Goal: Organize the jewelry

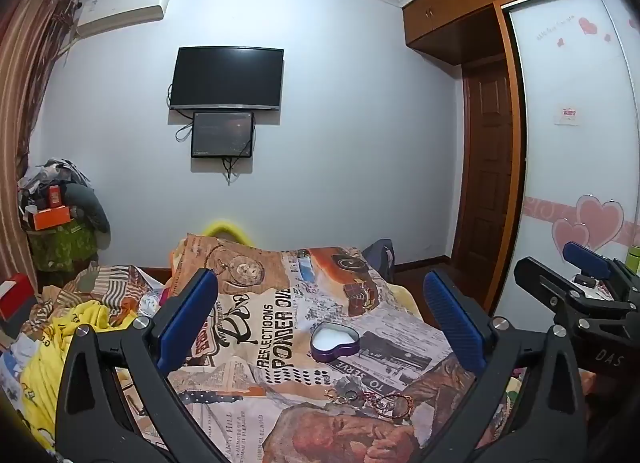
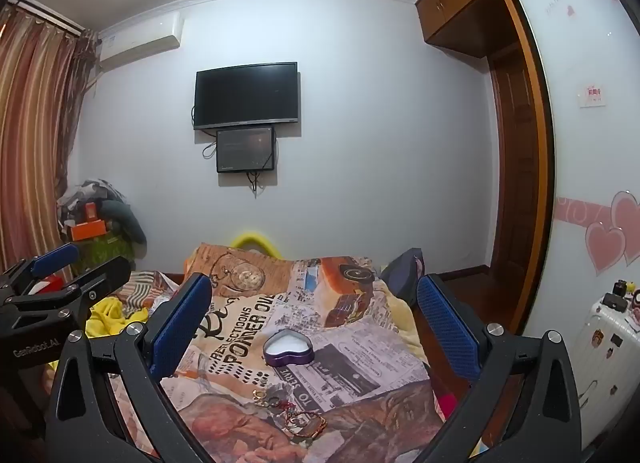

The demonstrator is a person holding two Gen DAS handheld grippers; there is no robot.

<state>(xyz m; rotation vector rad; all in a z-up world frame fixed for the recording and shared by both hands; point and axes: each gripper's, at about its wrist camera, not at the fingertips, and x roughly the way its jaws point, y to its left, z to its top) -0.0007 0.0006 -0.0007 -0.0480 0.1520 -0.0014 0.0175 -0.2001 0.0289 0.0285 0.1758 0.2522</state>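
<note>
A purple heart-shaped tin (image 1: 335, 341) with a white inside lies open on the printed bedspread (image 1: 280, 323); it also shows in the right wrist view (image 2: 289, 347). A small pile of jewelry (image 1: 372, 399), gold rings and red-gold bracelets, lies nearer me than the tin, also in the right wrist view (image 2: 296, 415). My left gripper (image 1: 322, 303) is open and empty, held above the bed. My right gripper (image 2: 316, 307) is open and empty too, beside it; it shows at the right edge of the left view (image 1: 576, 275).
Yellow clothes (image 1: 60, 347) and striped bedding lie at the bed's left. A cluttered pile (image 1: 60, 215) stands by the curtain. A wardrobe with heart stickers (image 1: 580, 143) is right. A white suitcase (image 2: 604, 347) stands by it. A TV (image 1: 227, 78) hangs on the far wall.
</note>
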